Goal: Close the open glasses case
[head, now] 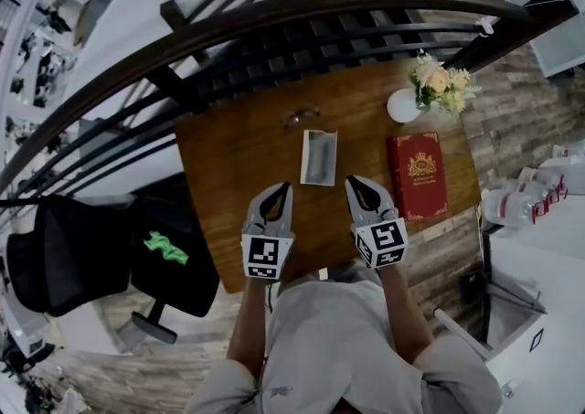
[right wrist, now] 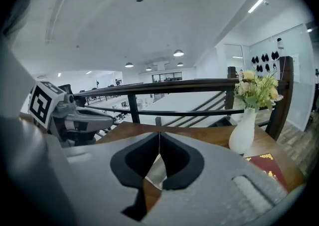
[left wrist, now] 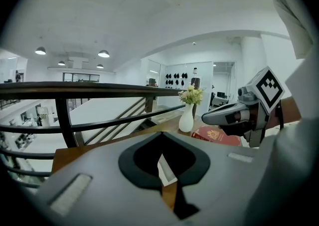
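We hold L gripper [head: 284,189] and R gripper [head: 352,182] over near table [head: 228,175] edge, both fingers clenched, empty. Open glasses case [head: 318,156] lies mid-table, just past tips. Red book [head: 419,175] near R edge. Glasses [head: 302,115] beyond case. Vase w/ flowers [head: 403,106] at far R corner.

Bare tabletop [head: 228,184] before glasses case [head: 319,157]; book [head: 417,175] rightward

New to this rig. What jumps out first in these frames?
The open glasses case lies in the middle of the wooden table, with the left gripper and right gripper poised just short of it, jaws together. A red book sits to its right, a white vase of flowers beyond that.
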`<state>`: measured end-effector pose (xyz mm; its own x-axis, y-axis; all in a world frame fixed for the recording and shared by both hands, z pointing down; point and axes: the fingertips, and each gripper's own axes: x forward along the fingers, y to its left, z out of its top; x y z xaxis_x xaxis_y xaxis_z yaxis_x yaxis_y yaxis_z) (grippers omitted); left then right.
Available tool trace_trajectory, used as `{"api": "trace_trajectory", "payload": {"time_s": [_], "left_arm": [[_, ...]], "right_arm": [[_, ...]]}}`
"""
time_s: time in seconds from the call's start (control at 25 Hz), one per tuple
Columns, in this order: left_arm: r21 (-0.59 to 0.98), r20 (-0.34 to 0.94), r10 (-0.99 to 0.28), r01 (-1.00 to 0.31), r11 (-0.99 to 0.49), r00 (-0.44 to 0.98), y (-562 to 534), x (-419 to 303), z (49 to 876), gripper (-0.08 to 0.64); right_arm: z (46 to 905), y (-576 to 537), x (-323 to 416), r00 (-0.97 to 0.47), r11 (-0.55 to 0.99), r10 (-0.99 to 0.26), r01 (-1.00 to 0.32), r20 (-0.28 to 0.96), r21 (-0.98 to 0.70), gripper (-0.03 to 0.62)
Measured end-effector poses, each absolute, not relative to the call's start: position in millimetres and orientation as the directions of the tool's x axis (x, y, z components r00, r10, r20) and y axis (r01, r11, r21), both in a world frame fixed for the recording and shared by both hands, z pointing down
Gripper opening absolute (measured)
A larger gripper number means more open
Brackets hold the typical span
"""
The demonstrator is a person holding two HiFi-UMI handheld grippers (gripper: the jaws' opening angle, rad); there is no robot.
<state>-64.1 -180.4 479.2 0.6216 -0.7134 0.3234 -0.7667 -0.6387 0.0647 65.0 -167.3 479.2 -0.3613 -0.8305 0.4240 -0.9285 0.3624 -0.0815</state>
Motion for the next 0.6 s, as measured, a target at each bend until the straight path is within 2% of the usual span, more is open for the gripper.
{"api": "trace_trajectory", "payload": {"time_s": [0.6], "left_arm": [[0.09,0.444,-0.684,-0.788,-0.609,0.579,-205,-46,551,0.02]], "right_arm": [[556,-186,62,-0.4,0.386,-0.735,-0.911,0.548,-0.146,0.041]]}}
